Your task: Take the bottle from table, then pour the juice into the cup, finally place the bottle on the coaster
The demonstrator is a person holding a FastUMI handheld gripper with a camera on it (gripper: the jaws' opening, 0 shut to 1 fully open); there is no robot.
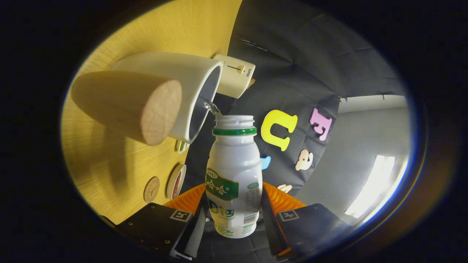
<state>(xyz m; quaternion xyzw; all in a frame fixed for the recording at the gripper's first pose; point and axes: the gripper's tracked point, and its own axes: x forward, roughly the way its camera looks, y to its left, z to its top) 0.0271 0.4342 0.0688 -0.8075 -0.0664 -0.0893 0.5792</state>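
Note:
My gripper [234,215] is shut on a small white bottle [234,175] with a green neck ring and a green label. The cap is off and the bottle is tipped sideways relative to the table. A thin clear stream [212,108] runs from the bottle's mouth into the white cup [175,73], whose opening faces the bottle. The cup has a thick wooden handle [128,106] that sticks out toward me. A round wooden coaster [151,189] lies flat on the yellow wooden table [109,175], near my fingers.
A white toaster-like appliance [234,76] stands on the table beyond the cup. Two small round dishes [176,181] sit between the coaster and the cup. The dark cloth wall hangs past the table's edge, with a pale wall and a bright window behind it.

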